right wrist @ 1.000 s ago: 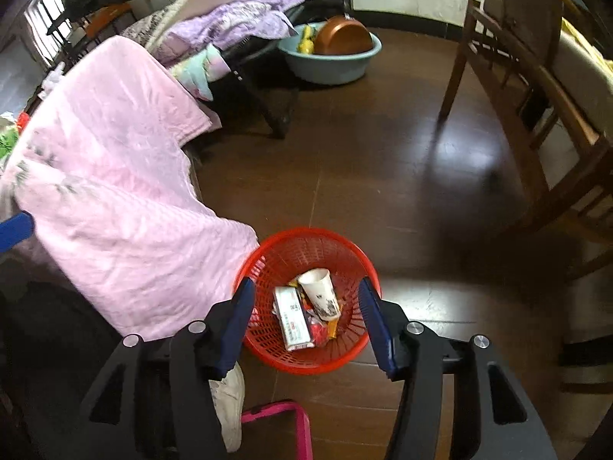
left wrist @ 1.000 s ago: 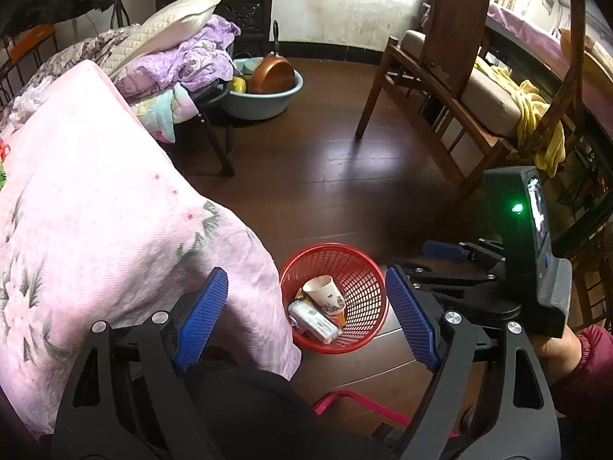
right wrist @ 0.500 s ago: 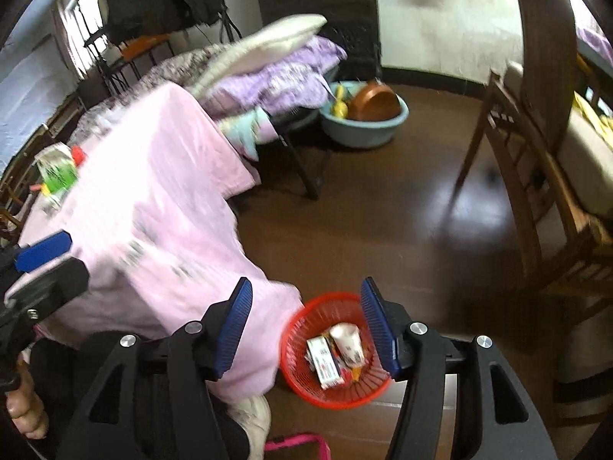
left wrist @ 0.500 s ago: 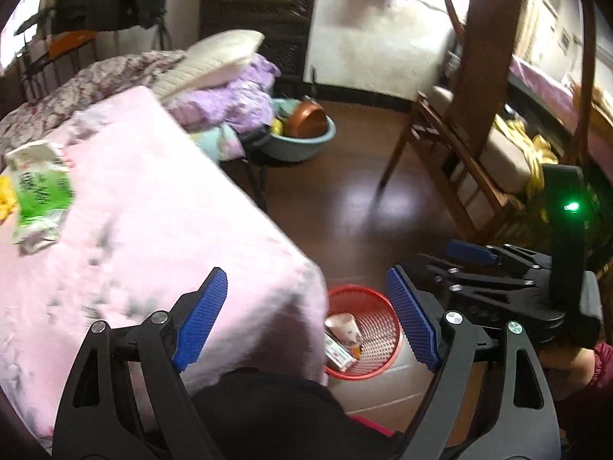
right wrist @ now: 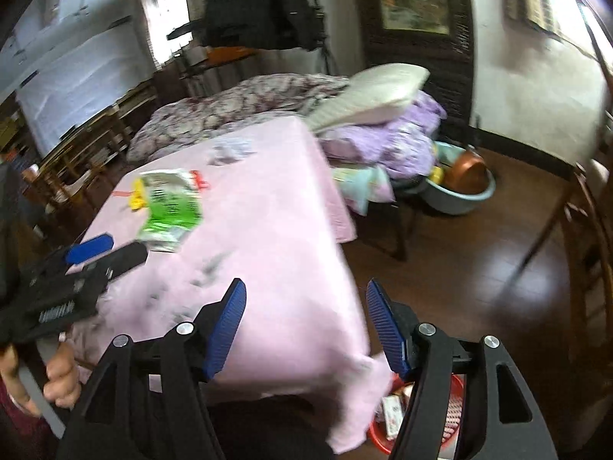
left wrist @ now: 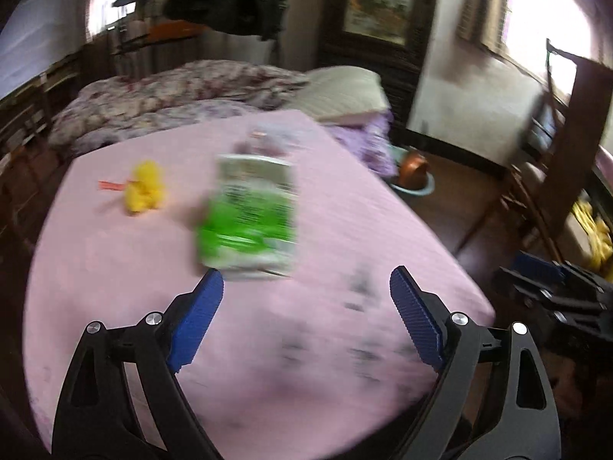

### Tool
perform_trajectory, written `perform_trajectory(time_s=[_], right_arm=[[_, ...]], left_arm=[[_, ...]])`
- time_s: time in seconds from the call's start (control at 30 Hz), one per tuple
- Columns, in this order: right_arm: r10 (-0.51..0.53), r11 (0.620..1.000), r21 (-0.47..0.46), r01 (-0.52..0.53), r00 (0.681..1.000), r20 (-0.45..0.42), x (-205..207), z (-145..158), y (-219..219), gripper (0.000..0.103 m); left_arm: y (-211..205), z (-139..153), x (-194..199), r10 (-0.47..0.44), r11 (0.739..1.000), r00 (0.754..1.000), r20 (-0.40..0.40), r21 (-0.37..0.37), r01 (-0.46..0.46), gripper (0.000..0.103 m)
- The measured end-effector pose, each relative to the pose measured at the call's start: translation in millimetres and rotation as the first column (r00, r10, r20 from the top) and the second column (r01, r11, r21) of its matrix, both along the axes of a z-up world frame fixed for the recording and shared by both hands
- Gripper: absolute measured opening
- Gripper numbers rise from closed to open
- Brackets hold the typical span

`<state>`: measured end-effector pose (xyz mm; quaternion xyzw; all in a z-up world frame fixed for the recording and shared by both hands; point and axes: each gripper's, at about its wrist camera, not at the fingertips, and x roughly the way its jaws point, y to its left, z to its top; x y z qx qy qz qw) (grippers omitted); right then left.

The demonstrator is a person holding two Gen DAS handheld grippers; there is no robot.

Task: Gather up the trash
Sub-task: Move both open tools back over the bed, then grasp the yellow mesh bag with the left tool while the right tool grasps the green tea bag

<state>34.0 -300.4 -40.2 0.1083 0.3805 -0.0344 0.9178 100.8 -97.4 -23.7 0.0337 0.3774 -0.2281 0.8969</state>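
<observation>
Dim rm, window (left wrist: 544,11) glare, heavy motion blur, fisheye edges.

- Bare pink quilted tablecloth (left wrist: 306,345) lies open up to the blurred green-and-white plastic packet (left wrist: 249,218).
- A small yellow crumpled scrap (left wrist: 145,189) lies left of that packet.

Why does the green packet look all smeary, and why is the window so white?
Left wrist view: motion blur smears the green-and-white plastic packet and crumpled yellow scrap on the pink cloth; the window is overexposed. Right wrist view: the packet looks a bit sharper; fisheye bends the edges.
</observation>
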Motion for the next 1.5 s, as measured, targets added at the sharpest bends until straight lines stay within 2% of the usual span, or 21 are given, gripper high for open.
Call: perform_trajectory(time_s=[0.2,0.37,0.63,0.7,0.77,0.9,1.0,1.13,1.17,1.23,1.37,1.5], right_arm=[[0.078,0.997,0.000,-0.078,0.997,0.009,31.3,7.7,42.7,0.065],[0.112,0.994,0.003,-0.112,0.994,0.009,58.8,10.6,63.2,0.066],[0.146,0.989,0.001,-0.146,0.989,-0.007,96.7,5.6,84.8,0.073],[0.158,0.987,0.009,-0.157,0.987,-0.016,105.8,2.2,90.0,0.074],[0.165,0.986,0.025,-0.165,0.986,-0.024,116.1,-1.5,94.6,0.075],[0.166,0.984,0.065,-0.163,0.985,-0.040,134.6,-7.6,102.8,0.076],[0.167,0.983,0.083,-0.162,0.985,-0.047,141.7,-11.9,107.0,0.076],[0.170,0.983,0.080,-0.165,0.983,-0.062,143.7,-18.0,112.9,0.077],[0.171,0.983,0.080,-0.166,0.983,-0.065,144.2,-19.3,113.3,0.077],[0.173,0.983,0.078,-0.167,0.982,-0.074,145.0,-22.6,114.4,0.078],[0.176,0.982,0.088,-0.169,0.981,-0.079,147.4,-25.7,117.9,0.078],[0.186,0.979,0.099,-0.177,0.979,-0.088,153.9,-30.3,126.2,0.078]], left_arm=[[59.7,3.7,62.2,0.153,0.988,0.988,0.002,0.003,-0.153,0.086],[83.0,-4.3,117.1,0.229,0.973,0.973,-0.015,0.017,-0.229,0.086],[77.1,-43.4,167.3,0.259,0.963,0.964,-0.053,0.088,-0.254,0.086],[75.4,-51.1,174.3,0.248,0.966,0.964,-0.100,0.095,-0.239,0.086],[78.5,-50.6,176.0,0.250,0.967,0.962,-0.106,0.071,-0.244,0.086],[78.2,-51.0,174.8,0.248,0.968,0.963,-0.107,0.074,-0.241,0.085],[79.1,-50.0,175.0,0.252,0.967,0.962,-0.102,0.065,-0.246,0.072],[86.2,-47.8,174.7,0.255,0.967,0.962,-0.102,0.024,-0.254,0.045],[88.8,-47.2,174.3,0.253,0.967,0.962,-0.104,0.015,-0.253,0.041],[93.2,-45.2,166.3,0.245,0.969,0.965,-0.092,0.006,-0.246,0.040],[103.8,-36.2,142.7,0.256,0.966,0.967,-0.017,0.040,-0.255,0.040],[120.9,-33.4,125.0,0.276,0.961,0.961,-0.027,0.009,-0.276,0.040]])
